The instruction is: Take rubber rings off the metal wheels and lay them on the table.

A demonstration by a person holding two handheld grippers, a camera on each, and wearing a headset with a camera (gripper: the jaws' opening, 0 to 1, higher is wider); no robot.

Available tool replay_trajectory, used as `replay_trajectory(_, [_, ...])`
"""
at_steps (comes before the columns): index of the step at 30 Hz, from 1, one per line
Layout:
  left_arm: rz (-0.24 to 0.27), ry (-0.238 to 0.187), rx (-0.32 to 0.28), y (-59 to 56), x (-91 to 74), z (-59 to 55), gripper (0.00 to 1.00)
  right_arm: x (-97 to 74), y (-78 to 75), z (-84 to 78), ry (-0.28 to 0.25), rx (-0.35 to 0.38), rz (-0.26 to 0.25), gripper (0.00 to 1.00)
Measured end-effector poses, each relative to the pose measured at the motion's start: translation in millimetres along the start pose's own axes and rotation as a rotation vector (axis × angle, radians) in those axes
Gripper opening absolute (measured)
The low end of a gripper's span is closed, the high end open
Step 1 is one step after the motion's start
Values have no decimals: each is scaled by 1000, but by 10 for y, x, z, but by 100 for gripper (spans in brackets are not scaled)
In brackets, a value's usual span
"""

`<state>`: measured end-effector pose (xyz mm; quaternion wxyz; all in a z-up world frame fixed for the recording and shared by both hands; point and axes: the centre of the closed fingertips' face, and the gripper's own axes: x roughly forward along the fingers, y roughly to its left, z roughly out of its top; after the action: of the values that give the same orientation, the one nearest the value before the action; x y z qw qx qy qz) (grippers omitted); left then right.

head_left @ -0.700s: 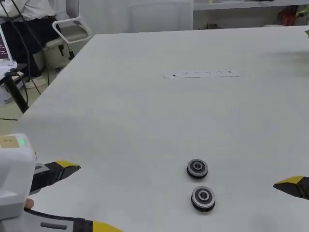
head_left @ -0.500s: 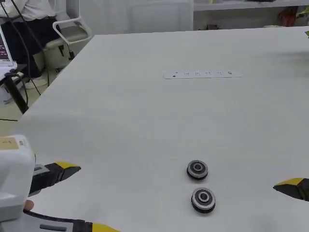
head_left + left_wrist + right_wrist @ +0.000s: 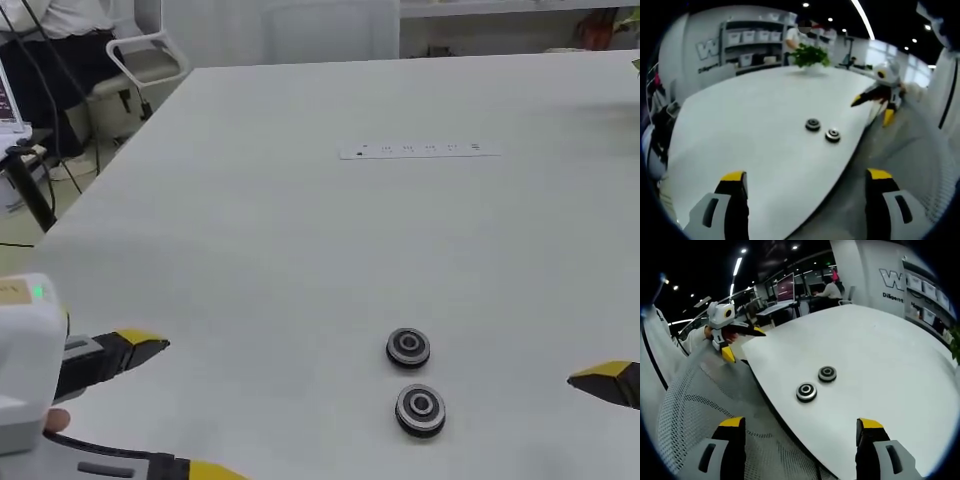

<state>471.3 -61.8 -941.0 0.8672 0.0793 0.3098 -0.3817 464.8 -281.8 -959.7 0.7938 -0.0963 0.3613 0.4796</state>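
Two small round metal wheels sit on the white desk (image 3: 300,220), near its near edge, right of centre. The far wheel (image 3: 408,348) and the near wheel (image 3: 420,411) lie flat, hub up, just beside each other but not touching. Each has a black rubber ring around the rim: far ring (image 3: 408,365), near ring (image 3: 421,431), both seated on their wheels. No ring lies loose on the desk.

Left gripper (image 3: 806,175): yellow-tipped black jaws spread wide, nothing between them. In the head view it sits at the near left corner, over the desk edge, with a fingertip of the person's hand (image 3: 55,420) showing on the white body. It is well apart from the wheels.

Right gripper (image 3: 800,424): jaws also spread wide, pinching nothing. In the head view one yellow jaw tip pokes in at the near right edge, level with the wheels and well apart from them.

The wheels lie between the two grippers. Each gripper view shows both wheels ahead on the desk and the other gripper beyond, held open.

Far on the desk there is a flat white socket strip (image 3: 417,150) flush in the top. A white chair (image 3: 150,65) stands off the far left corner. A green potted plant (image 3: 810,55) stands at the desk's right end in the left gripper view.
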Motion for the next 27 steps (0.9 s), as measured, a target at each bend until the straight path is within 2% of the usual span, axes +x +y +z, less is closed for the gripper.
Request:
replay_trajectory(3, [-14, -1, 9, -24, -4, 21, 100, -13, -14, 8, 0, -6, -10, 90])
replay_trajectory(10, [-22, -60, 48, -23, -100, 280, 100, -70, -38, 66, -15, -31, -32, 89])
replay_trajectory(13, [-31, -70, 59, -29, -123, 361, 100, -105, 0, 136, -44, -26, -16, 88])
replay_trajectory(20, [-40, -92, 109, -60, -174, 568, 100, -170, 0, 272, -85, -25, -14, 86])
replay_trajectory(27, [-55, -103, 190, -127, -205, 791, 100, -205, 0, 418, -108, -52, -19, 86])
